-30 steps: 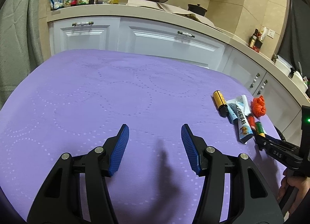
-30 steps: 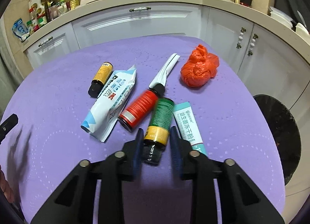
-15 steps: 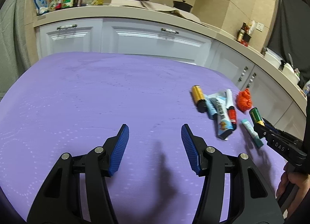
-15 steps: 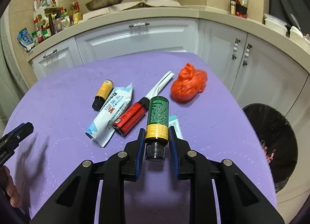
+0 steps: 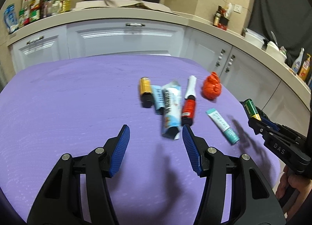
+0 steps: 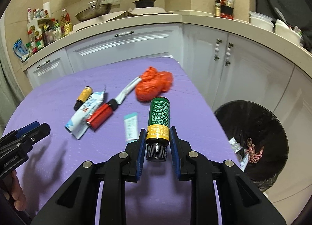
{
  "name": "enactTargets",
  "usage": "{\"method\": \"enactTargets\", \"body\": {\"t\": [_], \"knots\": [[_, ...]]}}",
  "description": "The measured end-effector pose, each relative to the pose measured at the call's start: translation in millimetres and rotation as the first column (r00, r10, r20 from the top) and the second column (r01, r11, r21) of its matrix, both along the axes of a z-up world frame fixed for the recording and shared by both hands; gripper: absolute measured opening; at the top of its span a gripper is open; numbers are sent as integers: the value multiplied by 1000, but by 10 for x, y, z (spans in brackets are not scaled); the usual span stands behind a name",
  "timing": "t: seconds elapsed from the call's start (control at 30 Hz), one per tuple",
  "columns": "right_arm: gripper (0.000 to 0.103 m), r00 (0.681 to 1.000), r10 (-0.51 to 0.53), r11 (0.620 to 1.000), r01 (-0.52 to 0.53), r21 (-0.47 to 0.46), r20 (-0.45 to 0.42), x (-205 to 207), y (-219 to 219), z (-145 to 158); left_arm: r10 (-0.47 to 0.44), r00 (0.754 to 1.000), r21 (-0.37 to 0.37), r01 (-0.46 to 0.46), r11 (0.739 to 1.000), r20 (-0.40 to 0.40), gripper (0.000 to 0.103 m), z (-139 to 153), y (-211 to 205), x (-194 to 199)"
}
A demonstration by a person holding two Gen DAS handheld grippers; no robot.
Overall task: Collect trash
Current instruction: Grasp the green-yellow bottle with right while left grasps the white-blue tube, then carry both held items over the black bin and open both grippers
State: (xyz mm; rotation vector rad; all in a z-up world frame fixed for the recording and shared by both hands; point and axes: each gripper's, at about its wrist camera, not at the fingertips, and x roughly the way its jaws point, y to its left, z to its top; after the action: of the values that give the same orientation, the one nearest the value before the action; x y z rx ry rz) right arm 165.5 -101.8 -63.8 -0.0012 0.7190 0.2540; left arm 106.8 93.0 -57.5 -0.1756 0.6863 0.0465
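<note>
My right gripper (image 6: 158,135) is shut on a green and yellow bottle (image 6: 159,119) with a black cap, held above the purple table (image 6: 58,147) near its right edge. The same bottle (image 5: 251,109) shows at the right of the left wrist view. My left gripper (image 5: 155,133) is open and empty, just short of a pile of trash: a white and blue packet (image 5: 171,108), a red bottle (image 5: 188,109), a yellow bottle (image 5: 145,92), a white tube (image 5: 190,86), a teal tube (image 5: 222,122) and a crumpled orange bag (image 5: 211,88).
A black bin (image 6: 259,143) lined with a bag stands on the floor right of the table, with some scraps inside. White cabinets (image 6: 124,45) and a cluttered counter (image 6: 48,30) run behind. A hand (image 5: 292,184) holds the right gripper's handle.
My right gripper has lifted the green bottle off the table and swung right toward the bin. My left gripper has moved right, bringing the trash pile close to its fingers.
</note>
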Motion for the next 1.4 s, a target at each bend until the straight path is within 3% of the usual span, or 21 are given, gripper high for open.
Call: {"method": "enactTargets", "body": {"t": [0.17, 0.37, 0.47, 0.63, 1.0, 1.4], "knots": [[25, 1000, -21, 1000, 21, 22, -5, 33, -263, -66, 1, 999, 21, 0, 1000, -42, 53, -75, -150, 216], [25, 999, -44, 998, 44, 42, -16, 70, -480, -126, 1, 995, 50, 4, 999, -101, 39, -217, -263, 420], [25, 998, -51, 997, 52, 51, -23, 92, -552, -157, -1, 992, 33, 5, 999, -124, 18, -258, -249, 483], [25, 998, -57, 997, 58, 56, -28, 124, -600, -173, -8, 994, 39, 13, 999, -109, 6, -240, -247, 450], [25, 997, -76, 996, 75, 47, 8, 64, -681, -67, -13, 999, 53, 14, 998, -29, 5, 70, -229, 121], [25, 974, -219, 976, 217, 30, 65, 18, -1325, 72, -199, 980, 43, 197, 979, 33, 4, 304, -984, 275]]}}
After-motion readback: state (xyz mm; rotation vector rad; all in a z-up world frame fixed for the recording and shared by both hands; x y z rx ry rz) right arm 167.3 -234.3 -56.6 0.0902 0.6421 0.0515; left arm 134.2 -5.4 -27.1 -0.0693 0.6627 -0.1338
